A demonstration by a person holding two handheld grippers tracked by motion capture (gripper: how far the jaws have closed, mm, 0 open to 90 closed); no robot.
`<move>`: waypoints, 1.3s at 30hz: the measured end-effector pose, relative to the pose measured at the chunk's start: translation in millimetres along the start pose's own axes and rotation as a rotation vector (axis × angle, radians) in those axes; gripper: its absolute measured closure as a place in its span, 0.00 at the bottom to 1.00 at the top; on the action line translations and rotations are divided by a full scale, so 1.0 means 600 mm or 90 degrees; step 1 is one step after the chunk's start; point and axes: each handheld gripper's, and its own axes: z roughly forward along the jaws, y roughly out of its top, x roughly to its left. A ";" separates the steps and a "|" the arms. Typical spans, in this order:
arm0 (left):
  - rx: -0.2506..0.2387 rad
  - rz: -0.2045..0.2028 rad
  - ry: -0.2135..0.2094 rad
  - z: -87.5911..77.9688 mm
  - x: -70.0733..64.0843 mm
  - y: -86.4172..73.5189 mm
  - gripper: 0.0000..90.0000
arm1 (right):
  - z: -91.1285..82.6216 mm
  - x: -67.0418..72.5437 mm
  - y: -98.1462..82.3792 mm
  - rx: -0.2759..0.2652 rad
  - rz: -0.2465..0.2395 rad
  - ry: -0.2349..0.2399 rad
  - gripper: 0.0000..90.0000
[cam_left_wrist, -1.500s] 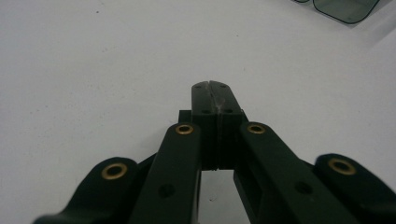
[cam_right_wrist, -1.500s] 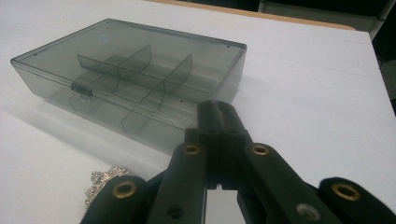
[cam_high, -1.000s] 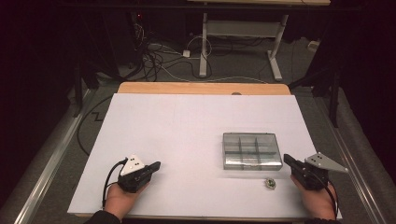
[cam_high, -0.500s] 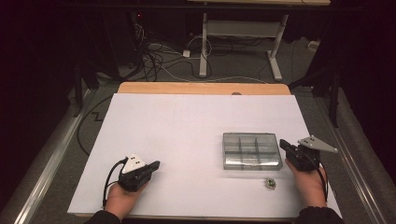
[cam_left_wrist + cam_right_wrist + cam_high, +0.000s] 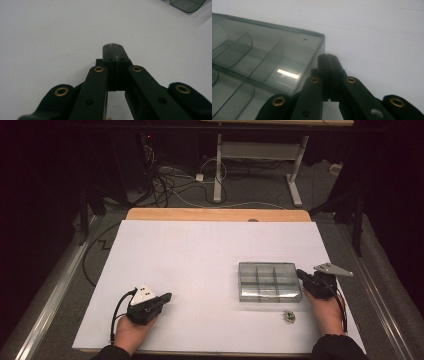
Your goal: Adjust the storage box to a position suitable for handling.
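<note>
A clear grey compartment box [image 5: 270, 281] with its lid shut lies on the white table [image 5: 200, 255] at the right. My right gripper [image 5: 301, 274] is shut with nothing in it, its tips right by the box's right side. In the right gripper view the shut jaws [image 5: 328, 60] sit against the near corner of the box [image 5: 262, 62]. A small round metal part [image 5: 288, 316] lies on the table in front of the box. My left gripper [image 5: 167, 296] rests at the front left, shut and empty, its closed tips [image 5: 114, 51] over bare white surface.
A wooden strip [image 5: 215, 214] runs along the table's far edge. Beyond it, cables [image 5: 165, 180] and a white desk frame [image 5: 255, 165] stand on the dark floor. Metal rails [image 5: 55, 290] flank the table on both sides.
My right gripper has moved away from the table's front edge and leftward, up to the box's right side. The left gripper has stayed where it was.
</note>
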 end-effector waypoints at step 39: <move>-0.007 -0.001 -0.007 -0.002 0.000 -0.001 0.97 | 0.018 0.072 0.007 0.025 -0.046 0.074 1.00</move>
